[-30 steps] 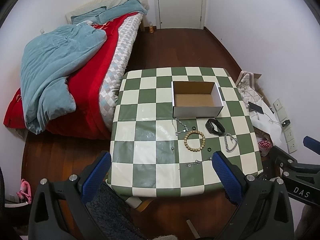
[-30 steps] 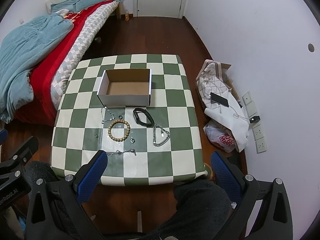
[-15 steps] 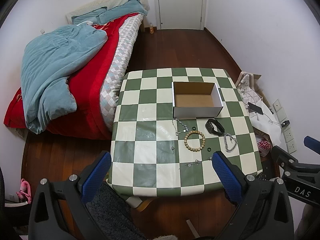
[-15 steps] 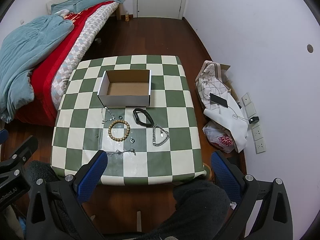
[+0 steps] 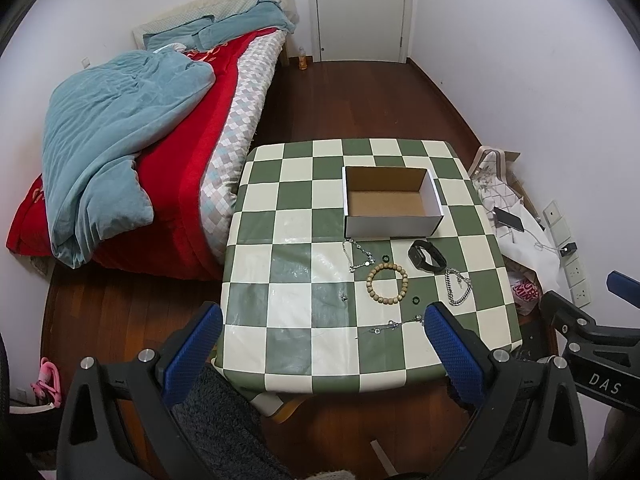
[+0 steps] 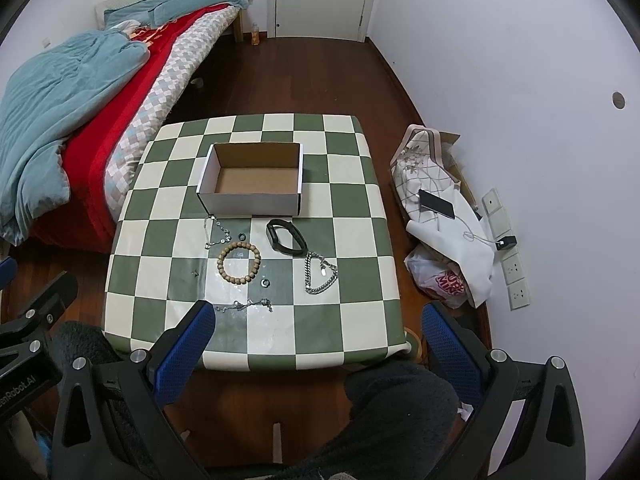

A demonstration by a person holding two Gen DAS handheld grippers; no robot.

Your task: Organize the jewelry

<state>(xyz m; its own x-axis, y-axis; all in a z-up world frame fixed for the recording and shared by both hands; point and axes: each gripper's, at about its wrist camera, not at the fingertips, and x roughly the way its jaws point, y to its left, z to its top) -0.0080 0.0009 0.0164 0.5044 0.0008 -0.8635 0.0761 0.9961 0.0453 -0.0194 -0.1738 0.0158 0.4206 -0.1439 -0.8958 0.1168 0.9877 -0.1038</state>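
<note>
Open white cardboard box with brown inside (image 6: pixel 252 184) on the green-and-cream checked tabletop (image 6: pixel 352 240), holding nothing. Just in front, loose on the cloth: one wooden bead bracelet (image 6: pixel 239 263), one black wristband (image 6: pixel 286 237), one heavy silver chain (image 6: pixel 320 273), two thin silver chains (image 6: pixel 216 232) (image 6: pixel 248 305), two small dark rings (image 6: pixel 241 237) (image 6: pixel 265 282). Left claw (image 5: pixel 322 348) and right claw (image 6: pixel 320 344) both spread wide, gripping nothing, above the near edge.

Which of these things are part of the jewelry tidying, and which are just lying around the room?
Part of the job:
- cardboard box, empty
- wooden bead bracelet
- black wristband
- thick silver chain
- thin silver necklace
- thin chain by the table's near edge
- two small dark rings

Just lying about:
- phone on a white bag
- bed
- blue blanket
</note>
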